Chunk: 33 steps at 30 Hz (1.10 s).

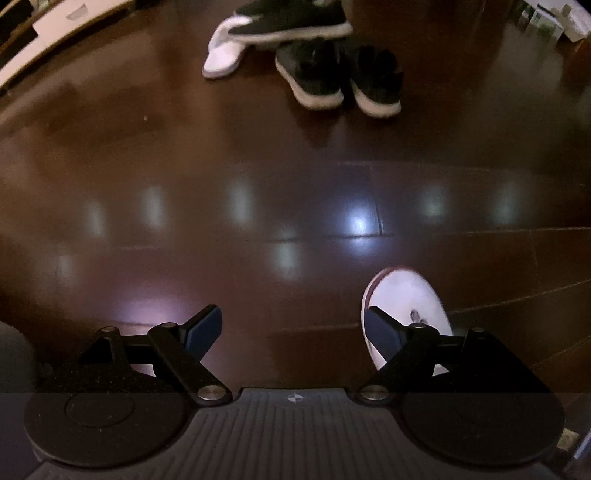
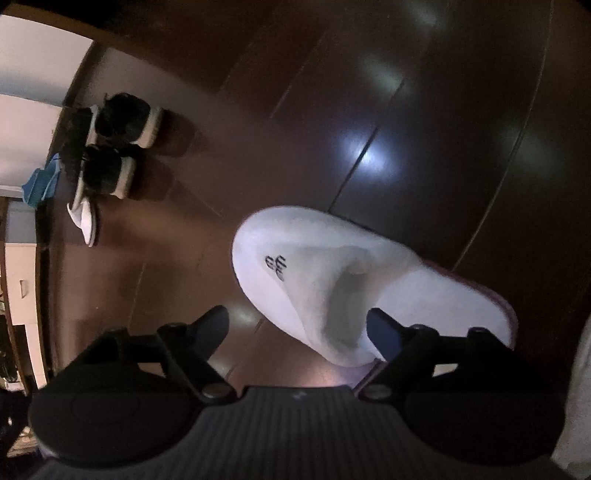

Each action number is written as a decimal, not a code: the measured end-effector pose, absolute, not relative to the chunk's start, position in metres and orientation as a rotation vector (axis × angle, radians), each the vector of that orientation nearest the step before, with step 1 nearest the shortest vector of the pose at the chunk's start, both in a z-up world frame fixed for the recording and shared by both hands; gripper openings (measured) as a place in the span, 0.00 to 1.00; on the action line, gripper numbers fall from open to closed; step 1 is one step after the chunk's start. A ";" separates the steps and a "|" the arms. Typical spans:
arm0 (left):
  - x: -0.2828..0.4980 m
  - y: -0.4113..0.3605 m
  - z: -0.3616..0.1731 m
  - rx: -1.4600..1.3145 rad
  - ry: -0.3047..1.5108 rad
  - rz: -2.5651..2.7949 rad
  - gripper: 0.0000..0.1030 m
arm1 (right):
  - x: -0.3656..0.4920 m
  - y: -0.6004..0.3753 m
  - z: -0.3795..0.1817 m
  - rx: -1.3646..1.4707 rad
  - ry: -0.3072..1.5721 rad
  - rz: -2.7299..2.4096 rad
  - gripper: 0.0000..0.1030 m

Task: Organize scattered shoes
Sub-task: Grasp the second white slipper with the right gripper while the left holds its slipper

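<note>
A white slipper (image 2: 332, 273) with a dark logo lies on the dark wood floor, directly under my right gripper (image 2: 297, 326). That gripper is open; the rim of the slipper's upper sits between the fingers, the right one over its opening. The same slipper (image 1: 406, 295) shows beside the right finger of my left gripper (image 1: 293, 328), which is open and holds nothing. Far ahead stand two black sneakers (image 1: 343, 81) side by side, a third black shoe (image 1: 291, 18) behind them, and a second white slipper (image 1: 221, 51).
The glossy floor (image 1: 258, 166) stretches bare between the near slipper and the far shoes. White furniture or a wall (image 2: 29, 62) borders the shoes' side. A blue object (image 2: 38, 184) lies beside the black sneakers (image 2: 118, 144).
</note>
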<state>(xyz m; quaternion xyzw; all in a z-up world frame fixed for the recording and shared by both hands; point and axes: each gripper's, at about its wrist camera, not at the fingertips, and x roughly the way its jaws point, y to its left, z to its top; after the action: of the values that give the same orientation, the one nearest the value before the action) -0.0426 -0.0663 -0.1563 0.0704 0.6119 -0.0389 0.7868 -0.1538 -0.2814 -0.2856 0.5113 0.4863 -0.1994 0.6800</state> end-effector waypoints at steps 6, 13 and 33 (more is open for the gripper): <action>-0.047 -0.056 -0.171 0.154 1.394 -0.060 0.86 | -0.155 -0.276 -0.301 1.151 1.111 -0.465 0.68; -0.050 -0.058 -0.168 0.157 1.403 -0.080 0.86 | -0.144 -0.277 -0.310 1.186 1.105 -0.496 0.55; -0.045 -0.058 -0.172 0.126 1.431 -0.080 0.88 | -0.128 -0.282 -0.288 0.608 1.258 -0.229 0.09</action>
<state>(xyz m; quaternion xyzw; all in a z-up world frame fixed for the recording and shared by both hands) -0.0452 -0.0578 -0.1717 0.0576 0.6553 -0.0367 0.7522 -0.1284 -0.2816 -0.2878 0.2794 0.5779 -0.1053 0.7596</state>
